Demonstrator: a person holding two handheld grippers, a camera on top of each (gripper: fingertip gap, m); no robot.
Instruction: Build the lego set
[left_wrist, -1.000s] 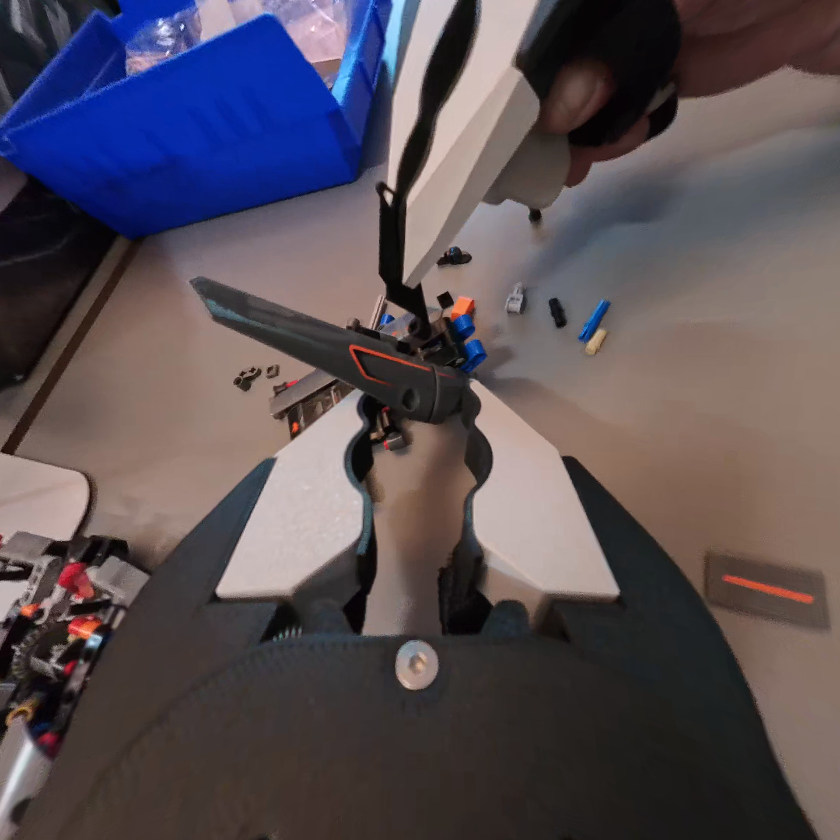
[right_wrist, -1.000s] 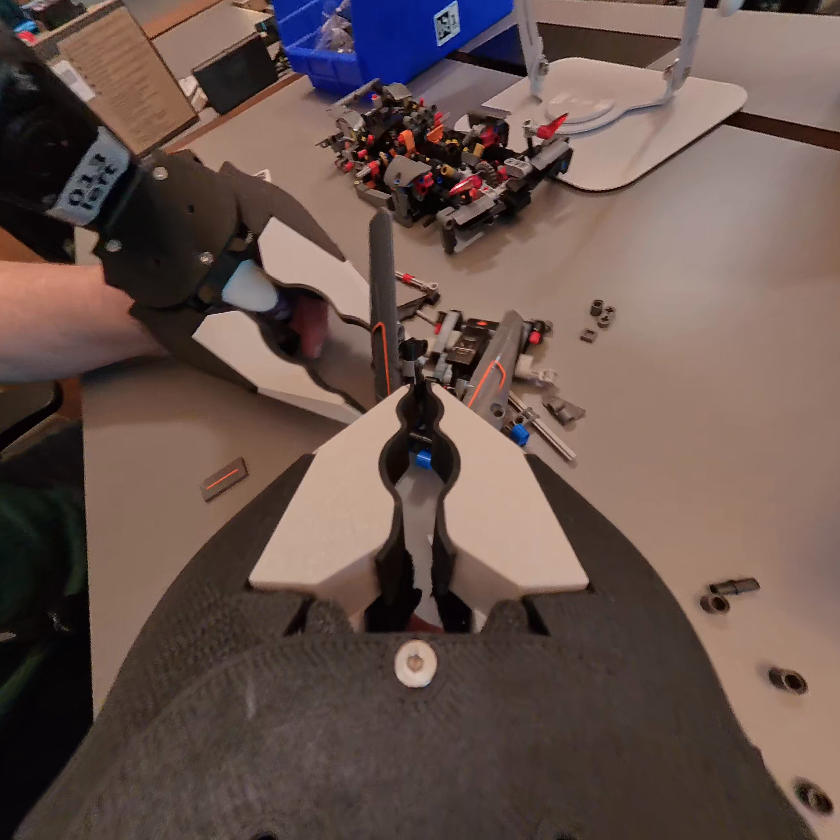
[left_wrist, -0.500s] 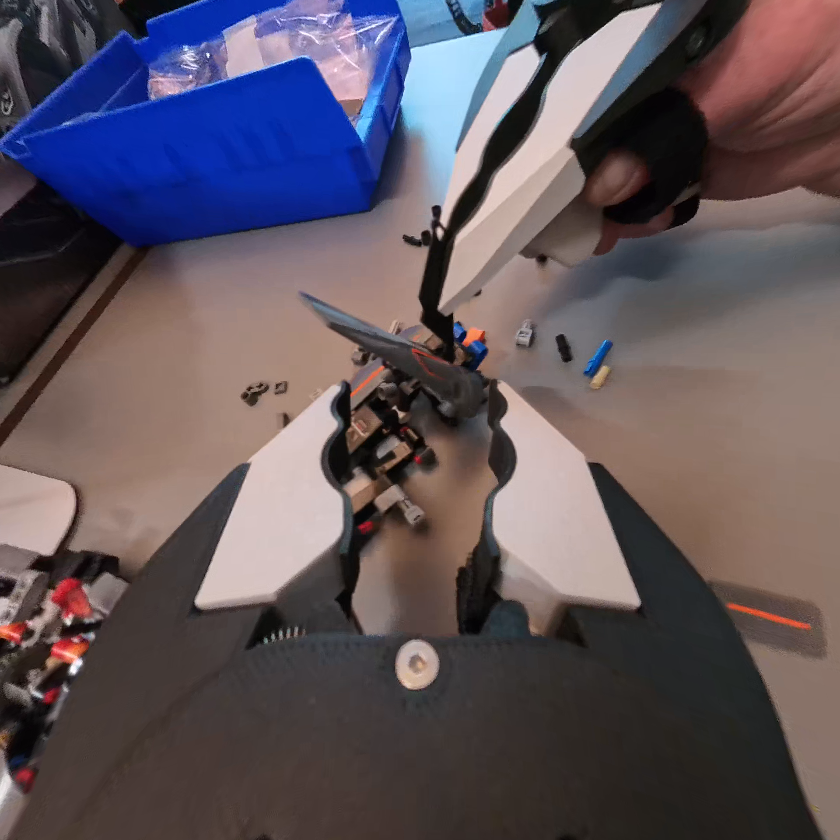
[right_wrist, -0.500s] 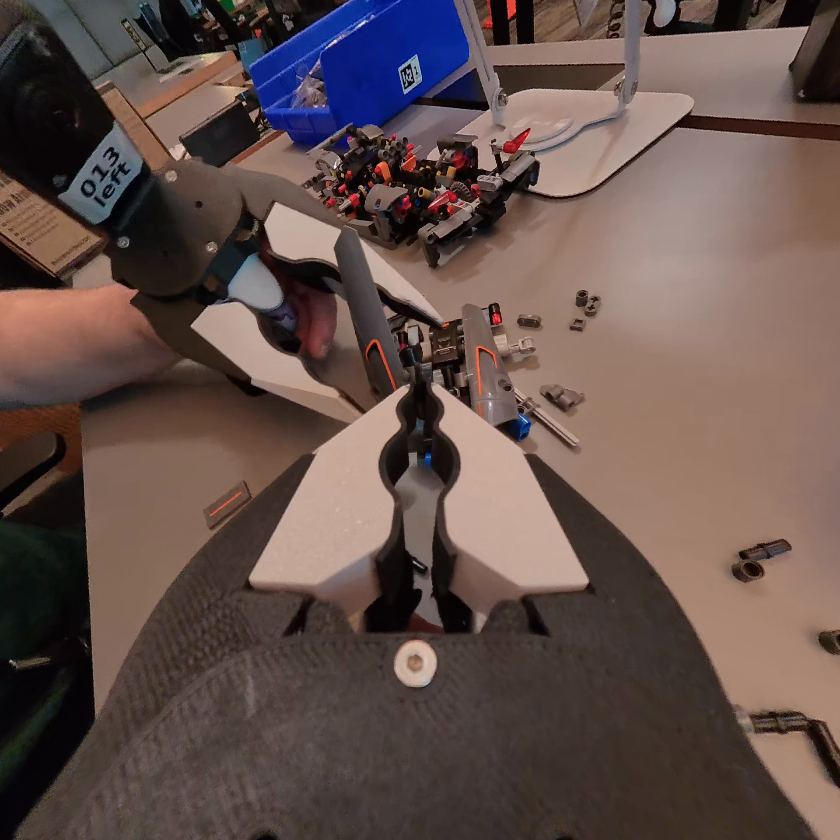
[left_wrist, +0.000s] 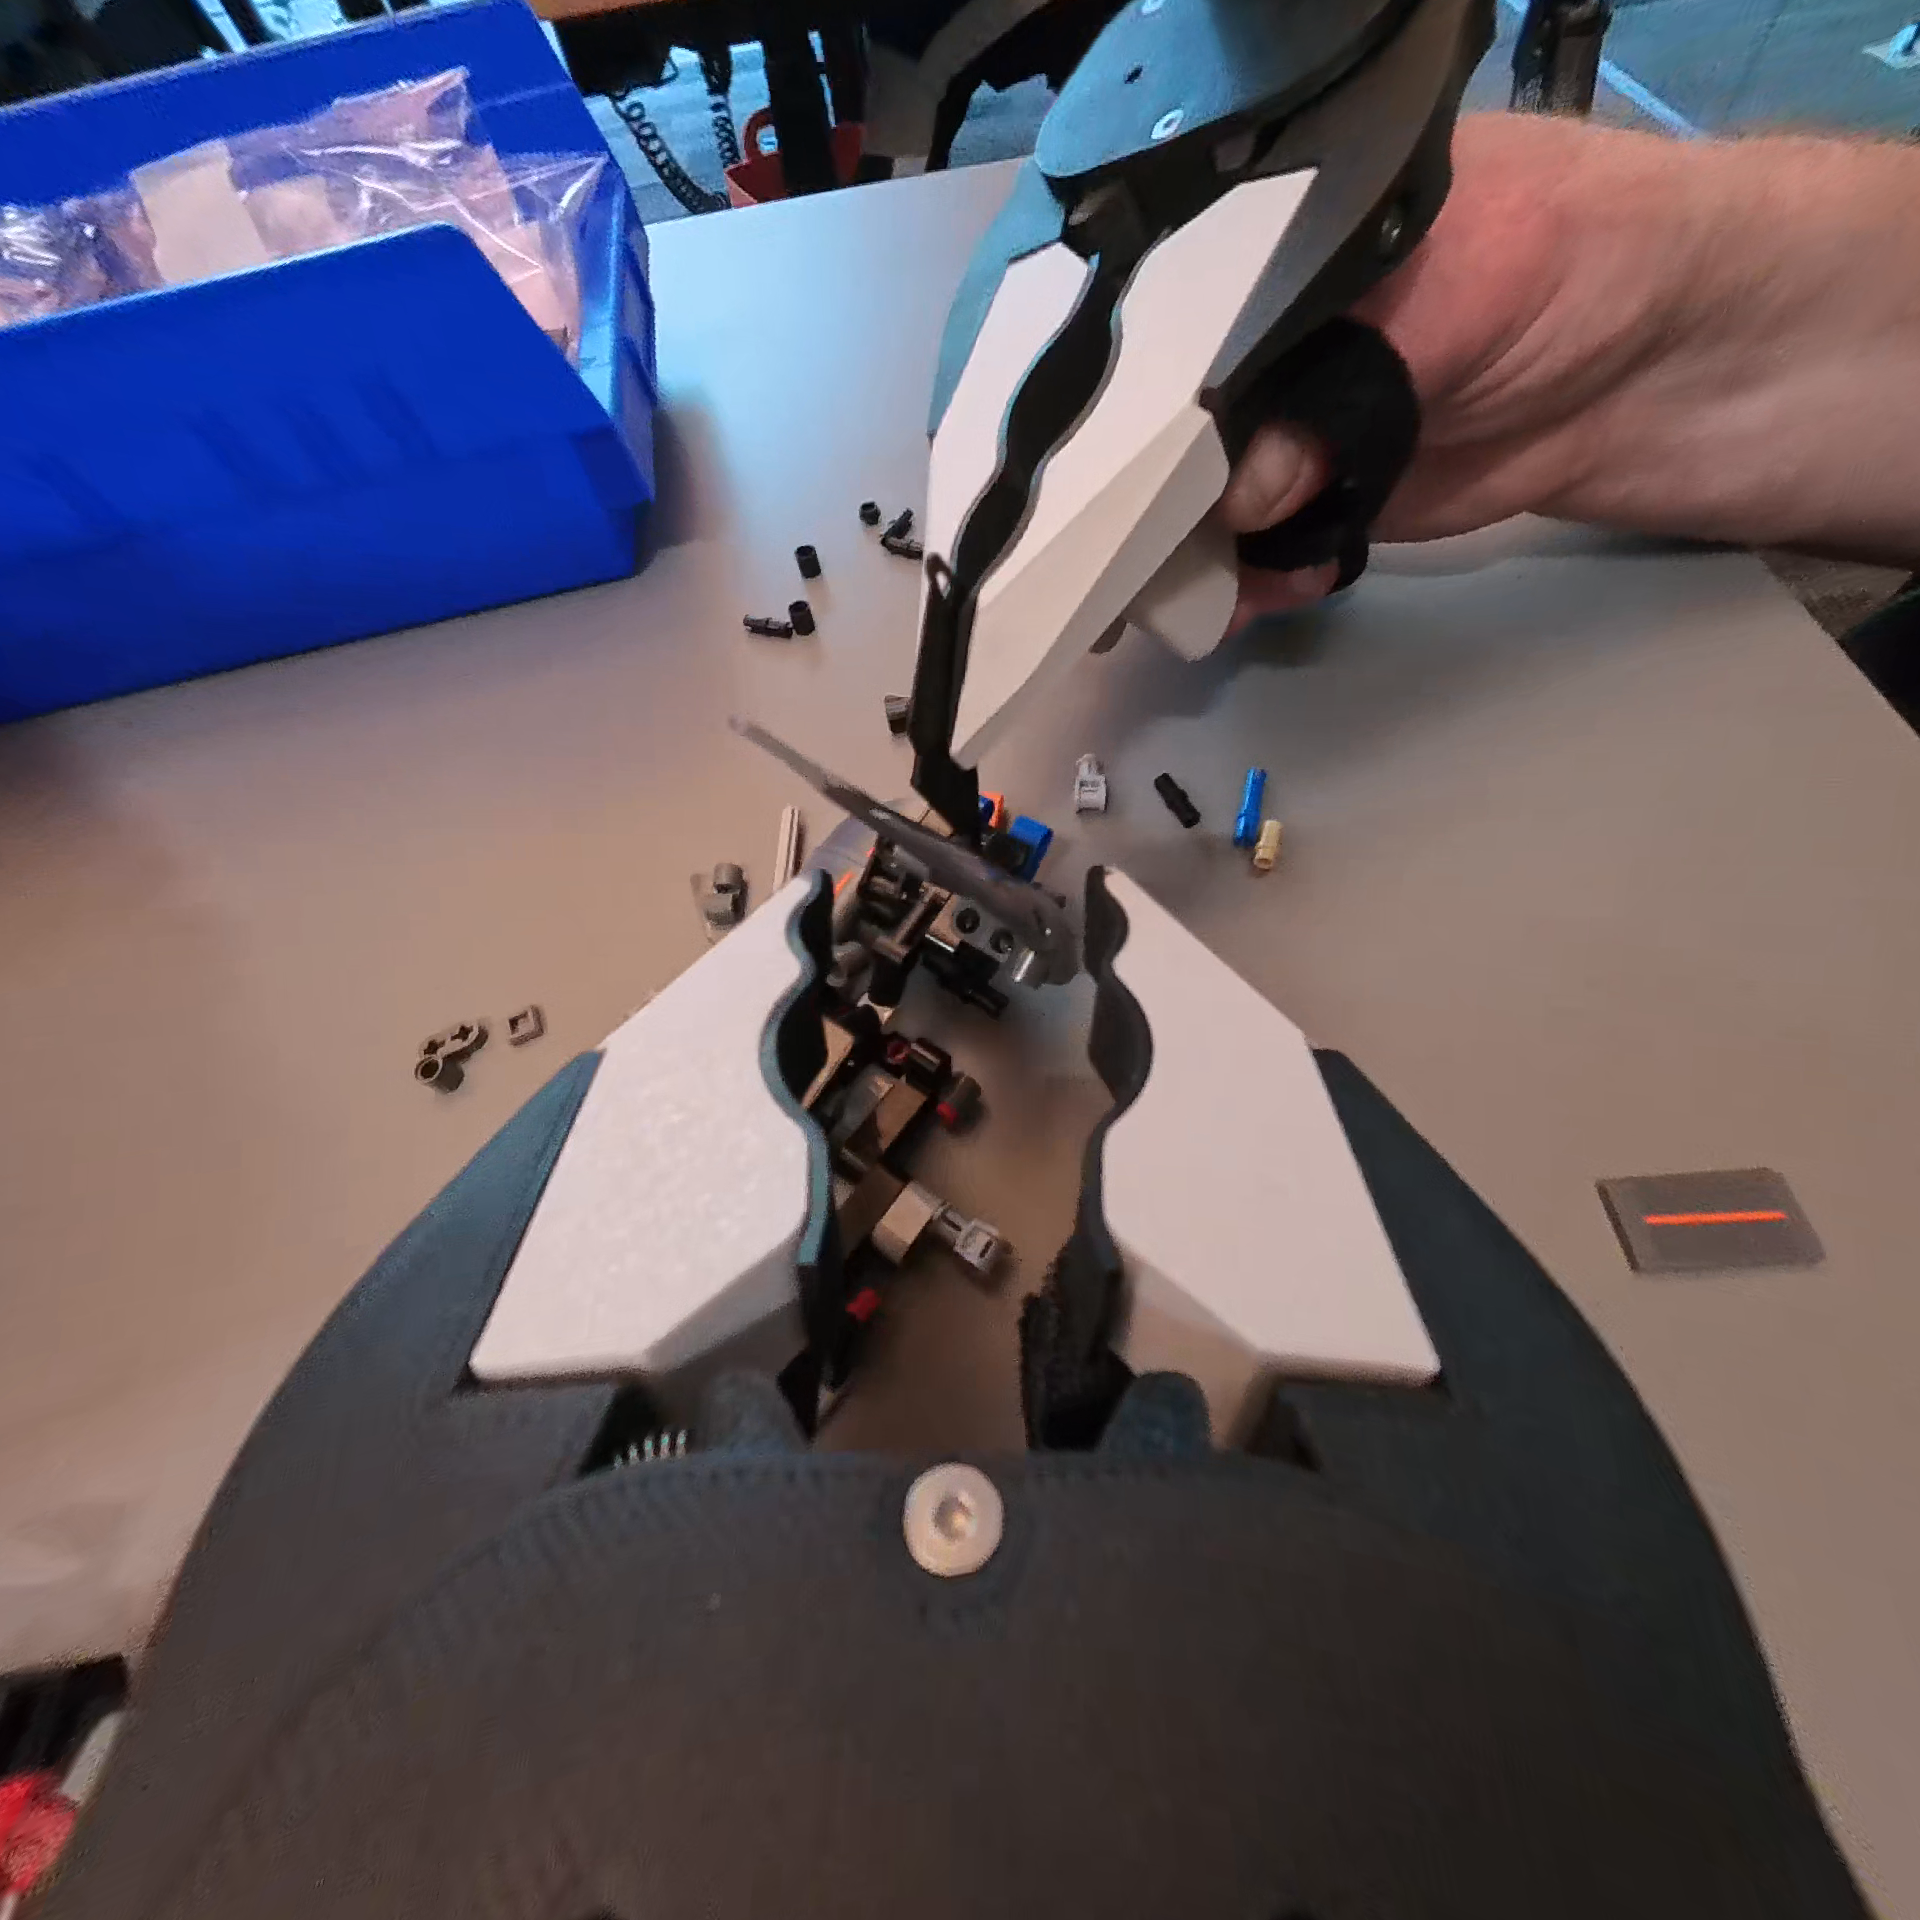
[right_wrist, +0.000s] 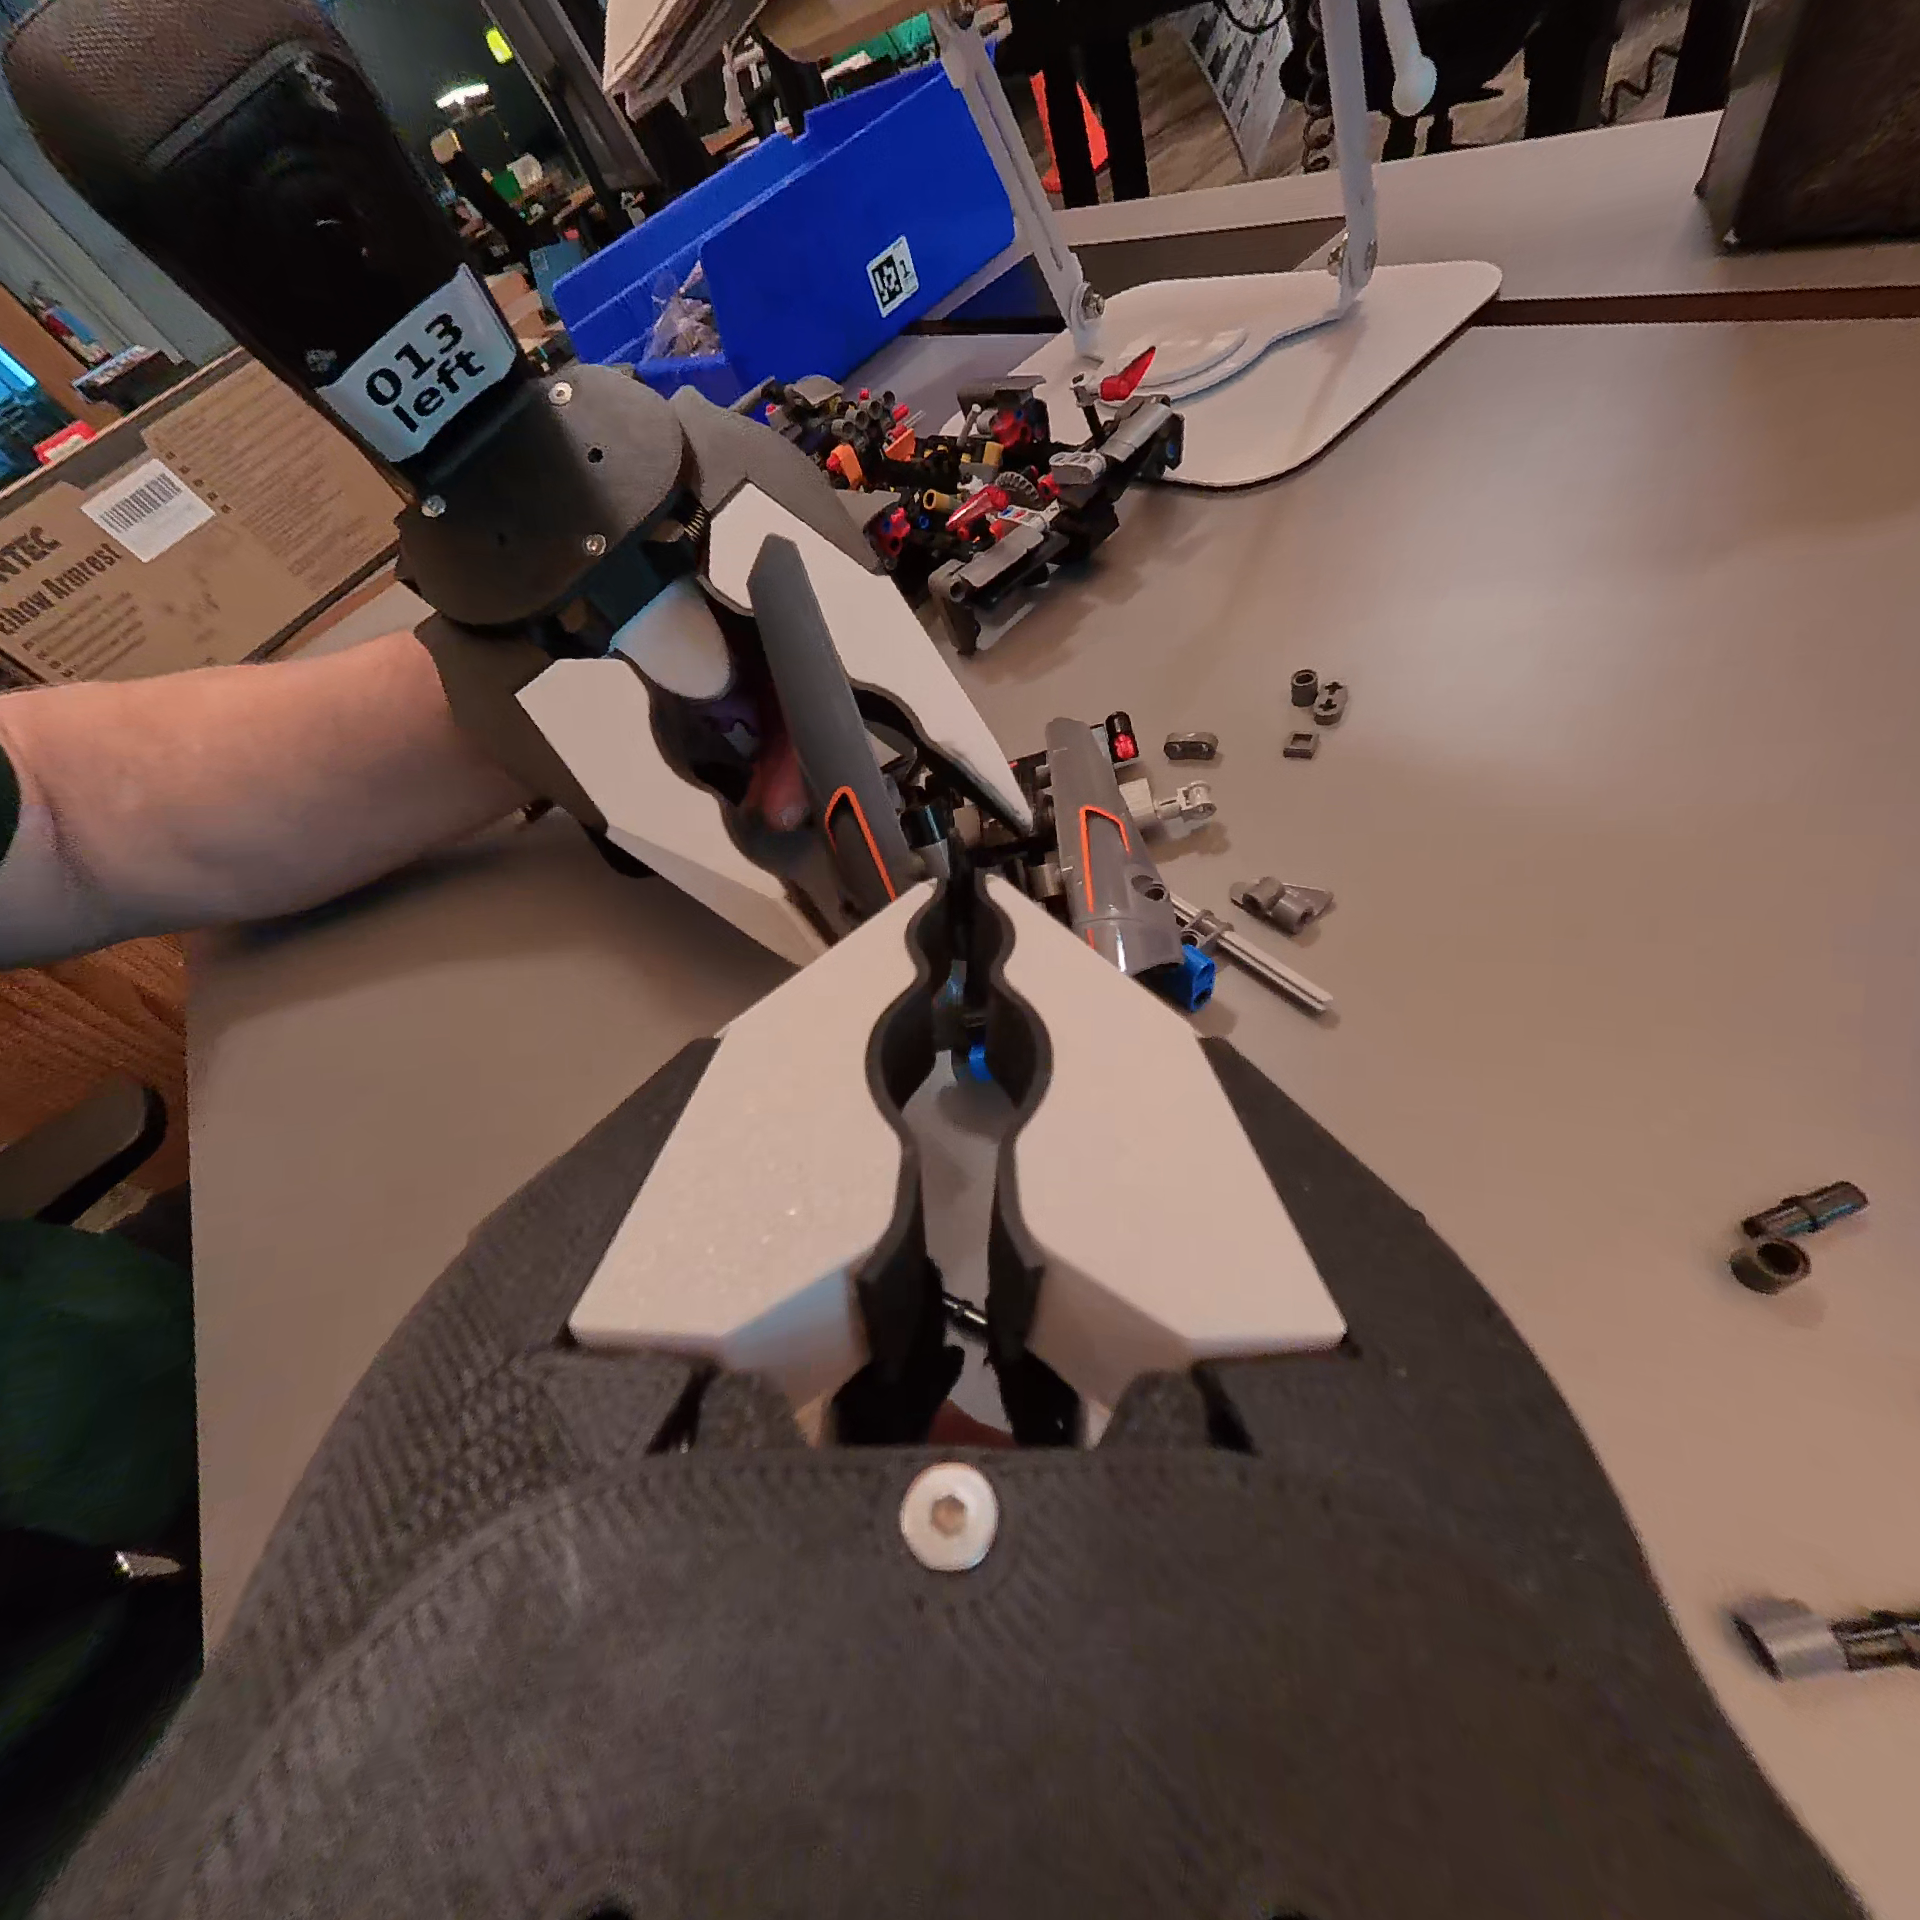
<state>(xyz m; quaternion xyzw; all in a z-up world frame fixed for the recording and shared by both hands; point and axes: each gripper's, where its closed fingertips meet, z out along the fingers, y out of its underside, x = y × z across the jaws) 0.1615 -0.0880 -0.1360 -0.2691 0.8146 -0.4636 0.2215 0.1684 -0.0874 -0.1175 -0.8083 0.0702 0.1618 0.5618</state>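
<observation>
A small lego sub-assembly (left_wrist: 935, 935) of black parts and grey panels with orange lines lies on the grey table. My left gripper (left_wrist: 956, 894) is open, its fingers either side of the assembly. One long grey panel (right_wrist: 821, 707) stands tilted up between the left gripper's white fingers (right_wrist: 894, 665). A second panel (right_wrist: 1107, 873) lies flat. My right gripper (right_wrist: 961, 888) is shut on a thin black lego piece (left_wrist: 940, 675). That piece reaches down onto the assembly's far end. In the left wrist view the right gripper (left_wrist: 956, 758) comes in from the upper right.
A blue bin (left_wrist: 312, 447) holds plastic bags at the far left. A larger lego chassis (right_wrist: 997, 488) sits by a white stand base (right_wrist: 1299, 343). Loose pins (left_wrist: 1252, 805), connectors (right_wrist: 1787, 1236) and a grey tile with an orange line (left_wrist: 1704, 1221) lie scattered about. Both grippers' tips are close together, under 4 cm apart.
My left gripper has opened wider and moved forward over the assembly. The long grey panel has swung more upright. My right gripper has stayed shut on the black piece.
</observation>
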